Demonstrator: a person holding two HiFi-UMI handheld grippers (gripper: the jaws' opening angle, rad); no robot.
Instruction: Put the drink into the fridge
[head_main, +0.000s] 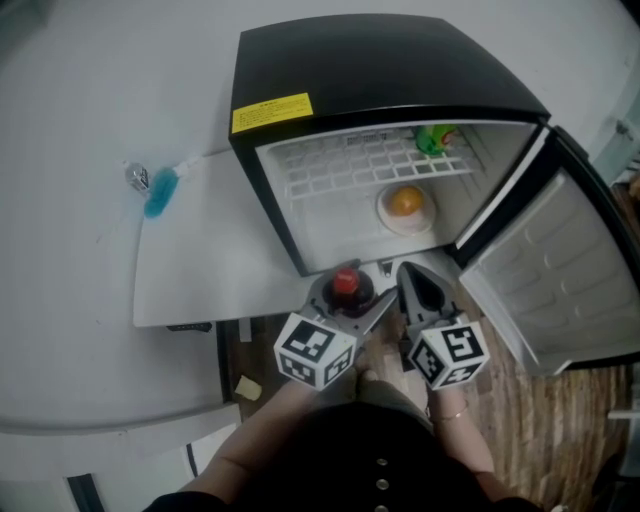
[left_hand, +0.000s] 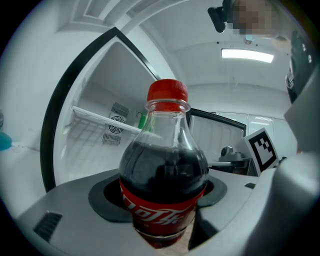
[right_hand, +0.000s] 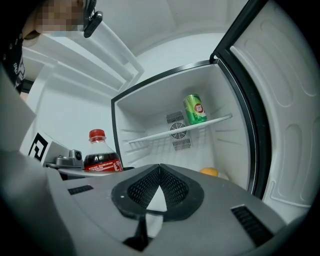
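The drink is a cola bottle (head_main: 345, 284) with a red cap and red label, standing upright in my left gripper (head_main: 346, 296), which is shut on its body. In the left gripper view the bottle (left_hand: 165, 170) fills the middle, clasped low between the two pads. It hangs just in front of the open black mini fridge (head_main: 380, 70). My right gripper (head_main: 408, 274) is beside it on the right, shut and holding nothing; its tips (right_hand: 159, 169) meet in front of the fridge opening. From there the bottle (right_hand: 102, 157) shows at the left.
Inside the fridge a green can (right_hand: 194, 109) stands on the wire shelf (right_hand: 175, 131) and an orange (head_main: 406, 201) lies on a plate below. The door (head_main: 560, 270) swings open to the right. A blue-handled tool (head_main: 160, 190) lies on the white table (head_main: 200, 270) to the left.
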